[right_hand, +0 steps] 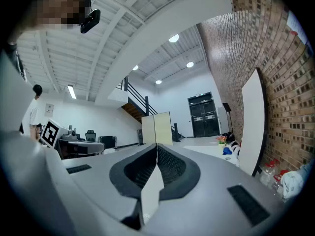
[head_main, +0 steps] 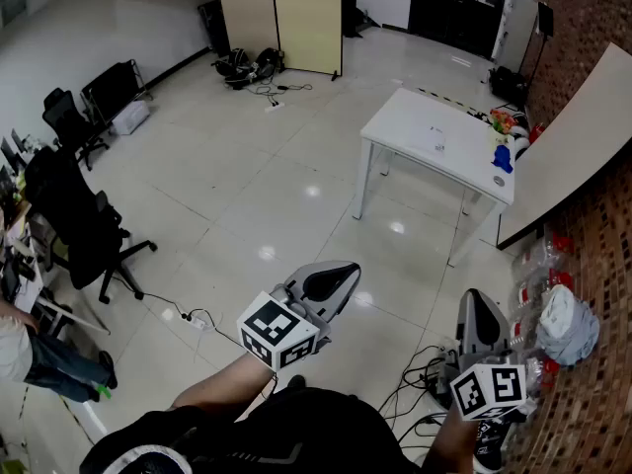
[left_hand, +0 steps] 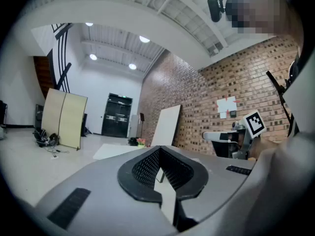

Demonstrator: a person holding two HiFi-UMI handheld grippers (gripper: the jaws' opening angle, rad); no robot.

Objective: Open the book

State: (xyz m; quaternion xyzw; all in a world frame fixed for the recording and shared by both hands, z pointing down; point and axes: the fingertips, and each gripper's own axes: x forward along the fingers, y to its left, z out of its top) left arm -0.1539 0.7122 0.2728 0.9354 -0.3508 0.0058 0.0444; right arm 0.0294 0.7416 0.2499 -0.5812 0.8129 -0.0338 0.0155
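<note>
1. Both sets of tongs are closed on nothing. The left gripper [head_main: 331, 282] and right gripper [head_main: 479, 314] are held out level over bare floor, and each gripper's own view shows the jaws pressed together at the tip with only air in front.
2. I can't actually spot the book in any view. My guess is it's on the white table [head_main: 434, 126], but nothing on that top reads as a book, so its long axis is anyone's guess too.
3. That table sits ahead and off to the right, well apart from both grippers. The right gripper is on the nearer side.
4. The head view looks down on the tabletop and a blue thing [head_main: 502, 156] at its right end. The gripper views only catch the table nearly edge-on. The right gripper view also shows a person [right_hand: 33, 109] standing off to the left.
</note>
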